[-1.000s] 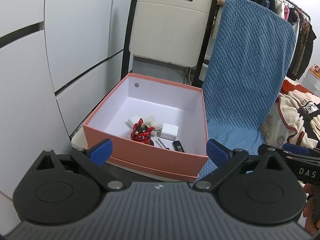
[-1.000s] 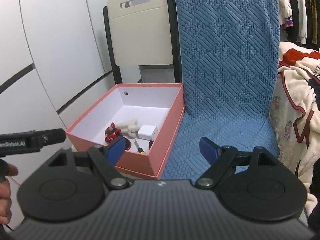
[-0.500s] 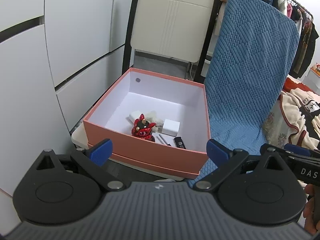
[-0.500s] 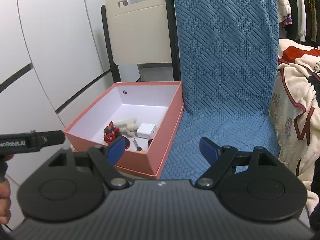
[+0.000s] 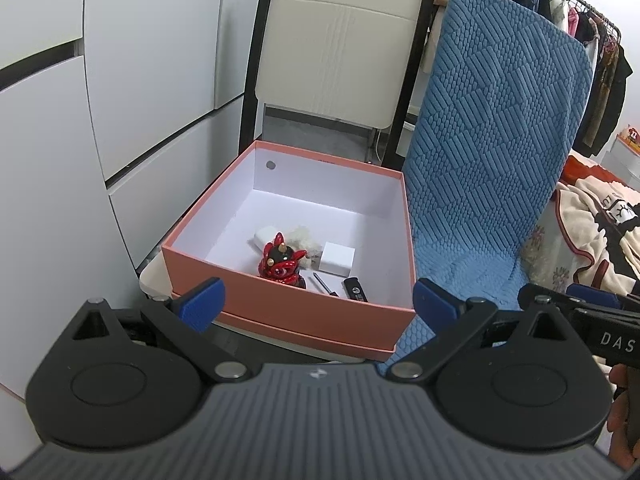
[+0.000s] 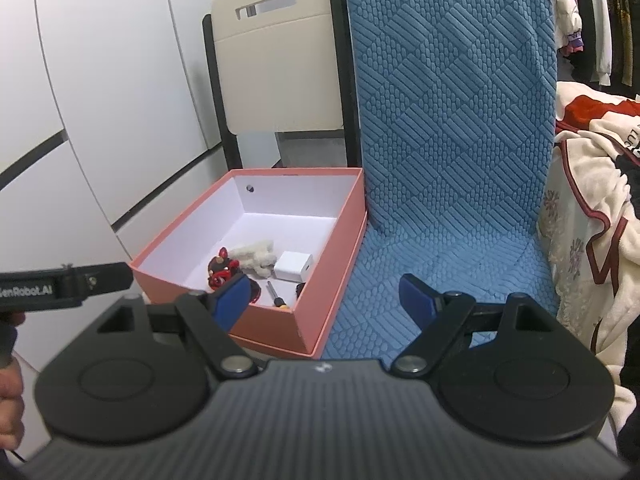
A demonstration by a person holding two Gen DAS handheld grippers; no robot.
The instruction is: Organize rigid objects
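Note:
An open pink box (image 5: 294, 308) (image 6: 320, 280) stands on a cream stool. Inside lie a red figurine (image 5: 279, 266) (image 6: 222, 270), a white cube charger (image 5: 338, 258) (image 6: 293, 266), a fluffy white toy (image 5: 304, 240) (image 6: 256, 254), a small screwdriver (image 5: 325, 283) (image 6: 276, 294), a black stick (image 5: 355, 289) and a flat white item (image 5: 264, 236). My left gripper (image 5: 318, 300) is open and empty, held back from the box's near wall. My right gripper (image 6: 325, 298) is open and empty, before the box's right corner.
A blue quilted chair (image 5: 488, 168) (image 6: 448, 140) stands right of the box. A cream folding chair (image 5: 336, 44) (image 6: 276, 64) is behind it. White cabinet doors (image 5: 100, 100) are on the left. Blankets (image 6: 592, 208) and hanging clothes are on the right.
Both grippers have drawn back and tilted a little, so the box sits slightly lower and farther in both views. Both stay open and empty.

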